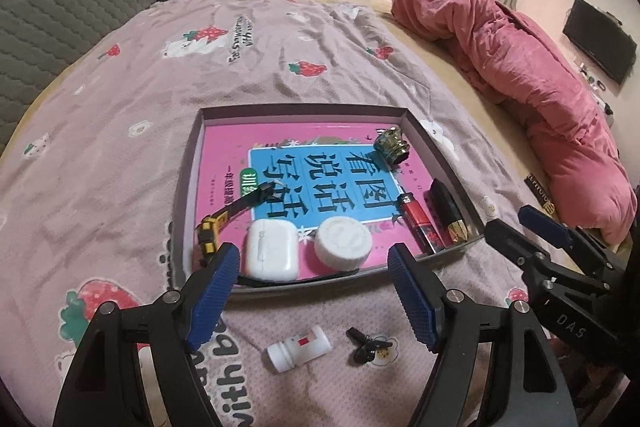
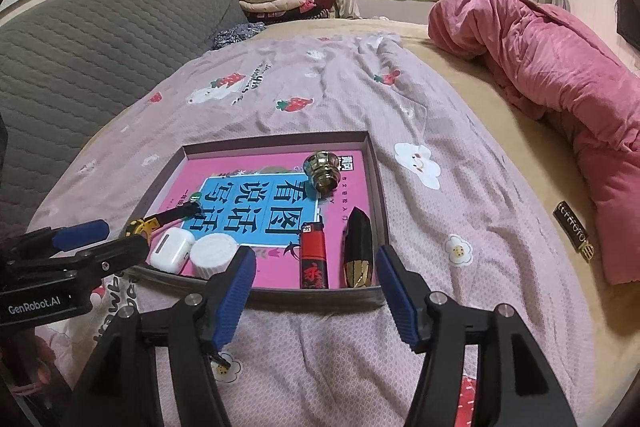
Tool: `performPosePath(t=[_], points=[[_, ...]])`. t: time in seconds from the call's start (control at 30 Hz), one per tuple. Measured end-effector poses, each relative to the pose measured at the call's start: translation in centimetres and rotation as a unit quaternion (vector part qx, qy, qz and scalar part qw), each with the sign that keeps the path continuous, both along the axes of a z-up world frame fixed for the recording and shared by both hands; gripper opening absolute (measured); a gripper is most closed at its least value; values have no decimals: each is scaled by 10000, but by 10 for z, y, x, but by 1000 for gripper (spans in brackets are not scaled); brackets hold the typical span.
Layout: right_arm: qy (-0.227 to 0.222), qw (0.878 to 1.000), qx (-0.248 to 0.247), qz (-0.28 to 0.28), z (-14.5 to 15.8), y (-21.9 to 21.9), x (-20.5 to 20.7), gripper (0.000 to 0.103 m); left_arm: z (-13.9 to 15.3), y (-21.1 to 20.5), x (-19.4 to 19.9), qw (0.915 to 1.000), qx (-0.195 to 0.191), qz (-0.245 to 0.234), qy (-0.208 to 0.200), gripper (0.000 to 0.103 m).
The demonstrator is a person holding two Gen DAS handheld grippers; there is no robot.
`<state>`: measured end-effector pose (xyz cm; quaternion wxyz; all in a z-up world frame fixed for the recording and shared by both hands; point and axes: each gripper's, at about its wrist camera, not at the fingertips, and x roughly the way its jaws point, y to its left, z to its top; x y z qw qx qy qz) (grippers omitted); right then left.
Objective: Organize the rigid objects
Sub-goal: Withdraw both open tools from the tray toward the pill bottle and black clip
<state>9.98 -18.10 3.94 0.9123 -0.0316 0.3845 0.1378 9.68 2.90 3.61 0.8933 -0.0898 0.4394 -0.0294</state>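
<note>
Two items, a white bottle (image 1: 298,347) and a black key (image 1: 366,345), remained outside the tray (image 1: 188,187), lying between the empty, spread left gripper (image 1: 312,291). Right gripper (image 2: 316,291) likewise gaped empty. Next move: descend, clamp one.

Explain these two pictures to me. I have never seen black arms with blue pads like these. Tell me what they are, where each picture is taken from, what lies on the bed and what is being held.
No robot here: a person holds a two-finger tool in each hand, and a wide-angle camera on each looks along its fingers. One picture comes from the left tool, the other from the right tool; each also catches its neighbour at the edge.

On the bed lies a shallow box lined with a pink book. In it are a toy truck, a white earbud case, a white cap, a red lighter, a black and gold lipstick and a shiny knob. In front of the box, on the sheet, lie a small white bottle and a black key.

Both tools stand open, holding nothing.
</note>
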Motion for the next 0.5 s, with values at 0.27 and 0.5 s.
performPosePath(t=[0.27, 0.5], points=[[-154, 9999, 72, -11, 11, -2, -9, 62, 9, 9, -16, 9999, -45, 23, -97, 78], [-168, 9998, 77, 85, 12, 1, -20, 62, 9, 2, -34, 9998, -46, -126, -116, 78]])
